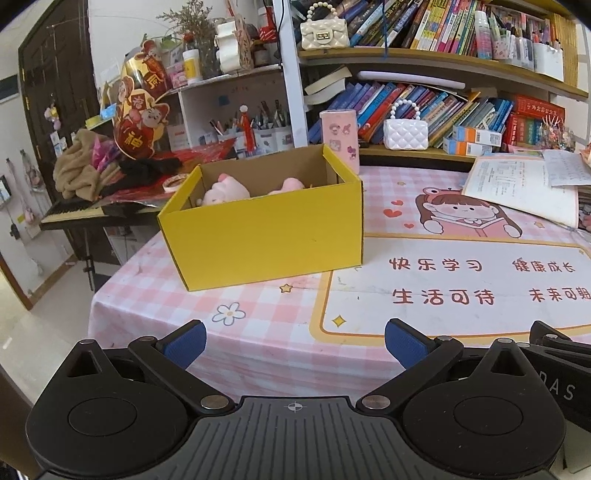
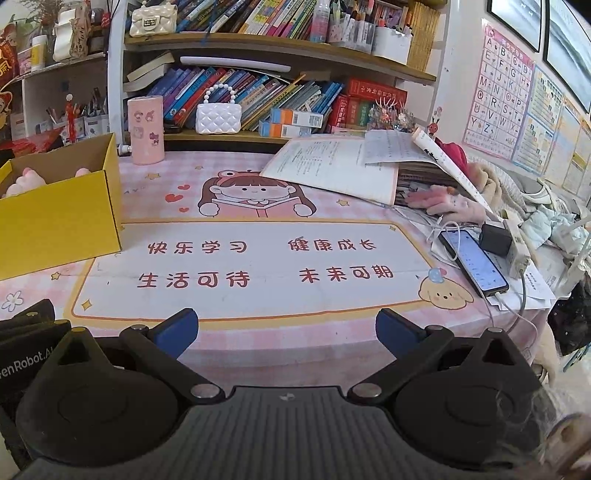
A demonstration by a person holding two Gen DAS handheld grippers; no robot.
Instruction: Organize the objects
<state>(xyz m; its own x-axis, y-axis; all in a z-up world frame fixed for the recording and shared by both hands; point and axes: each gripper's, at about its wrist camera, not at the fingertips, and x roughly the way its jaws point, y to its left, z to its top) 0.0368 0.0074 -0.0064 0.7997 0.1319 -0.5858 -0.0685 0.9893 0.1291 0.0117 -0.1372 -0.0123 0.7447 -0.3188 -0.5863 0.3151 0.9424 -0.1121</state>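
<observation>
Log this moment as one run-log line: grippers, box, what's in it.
left gripper: open, empty | right gripper: open, empty | yellow box: on desk, open top | pink plush toys: inside box

I see a yellow box (image 1: pixel 266 236), brown inside, pink plush toys (image 1: pixel 225 190) in it; pink-white checked tabletop (image 1: pixel 258 325); blue pads (image 1: pixel 186 343) on black claws.

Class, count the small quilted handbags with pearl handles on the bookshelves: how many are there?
2: a cream handbag on the upper shelf, and a white handbag on the lower shelf, in front of the books. Others may be hidden.
</observation>
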